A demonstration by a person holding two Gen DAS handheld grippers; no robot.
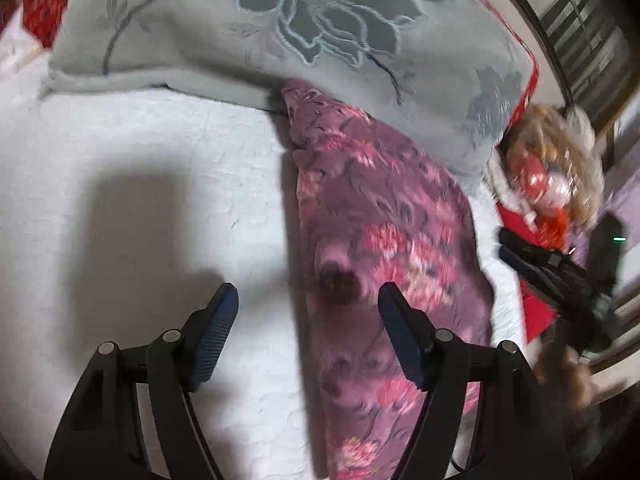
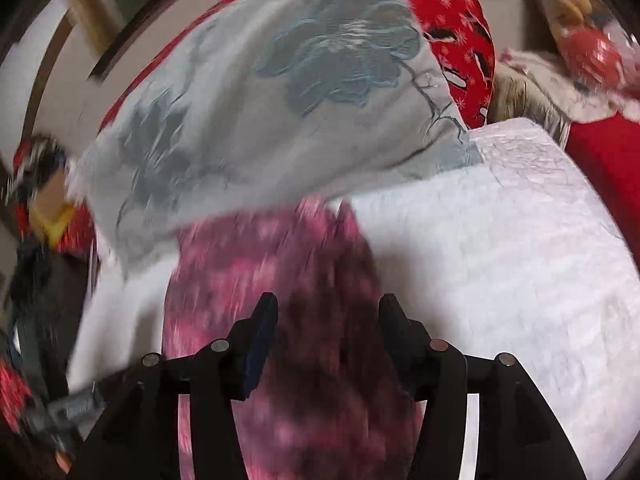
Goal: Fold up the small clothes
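both grippers are hanging apart and holding nothing: the left gripper [image 1: 308,300] and right gripper [image 2: 328,312] over a purple flowered cloth [image 1: 372,216] lying on the white bedspread [image 1: 140,168].

We lose the purple floral garment [image 2: 280,280] to motion blur in the right wrist view — its folds unreadable, its near end cut off below. The grey blanket [image 1: 240,52] covers its far tip. The right gripper [image 1: 532,264] is smeared — jaws indistinct there.
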